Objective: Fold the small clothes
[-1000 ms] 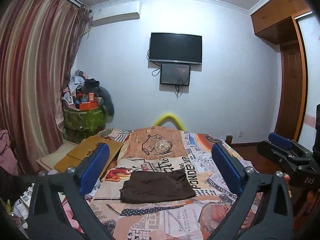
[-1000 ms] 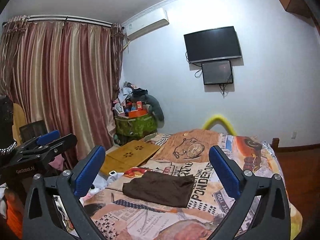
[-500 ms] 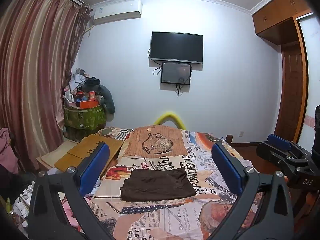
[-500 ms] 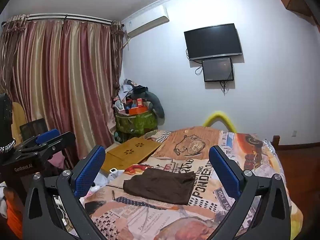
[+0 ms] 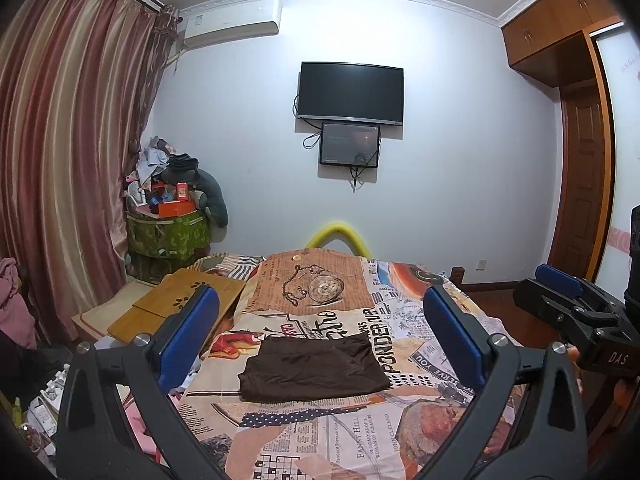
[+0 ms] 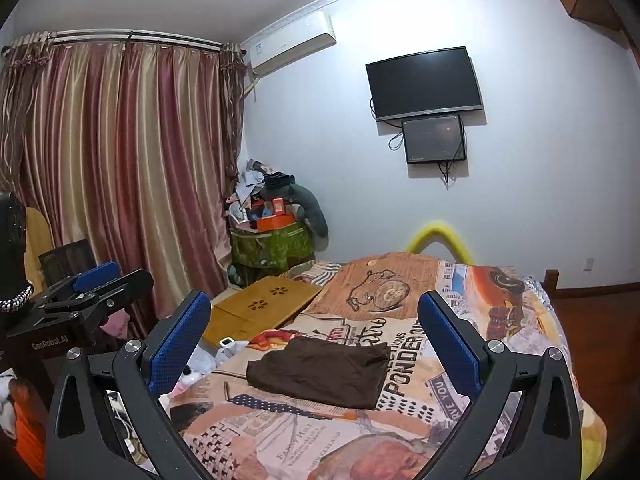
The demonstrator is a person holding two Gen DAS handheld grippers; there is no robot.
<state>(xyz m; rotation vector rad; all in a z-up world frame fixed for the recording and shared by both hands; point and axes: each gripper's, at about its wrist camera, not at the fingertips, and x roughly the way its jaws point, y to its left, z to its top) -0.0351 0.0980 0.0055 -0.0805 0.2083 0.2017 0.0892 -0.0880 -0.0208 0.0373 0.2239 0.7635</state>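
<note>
Both views have tilted upward; each tool (image 5: 320, 336) (image 6: 314, 332) stays spread above the folded brown garment (image 5: 314, 368).

The near end of the bed (image 5: 328, 436) runs off the lower edge in both wrist views. The handles of the left tool (image 5: 320, 336) and right tool (image 6: 314, 332) are cropped there too. The heap on the green box (image 6: 272, 248) in the far left corner is too jumbled to sort out. Small newsprint on the bedspread (image 6: 400, 428) stays unreadable.
</note>
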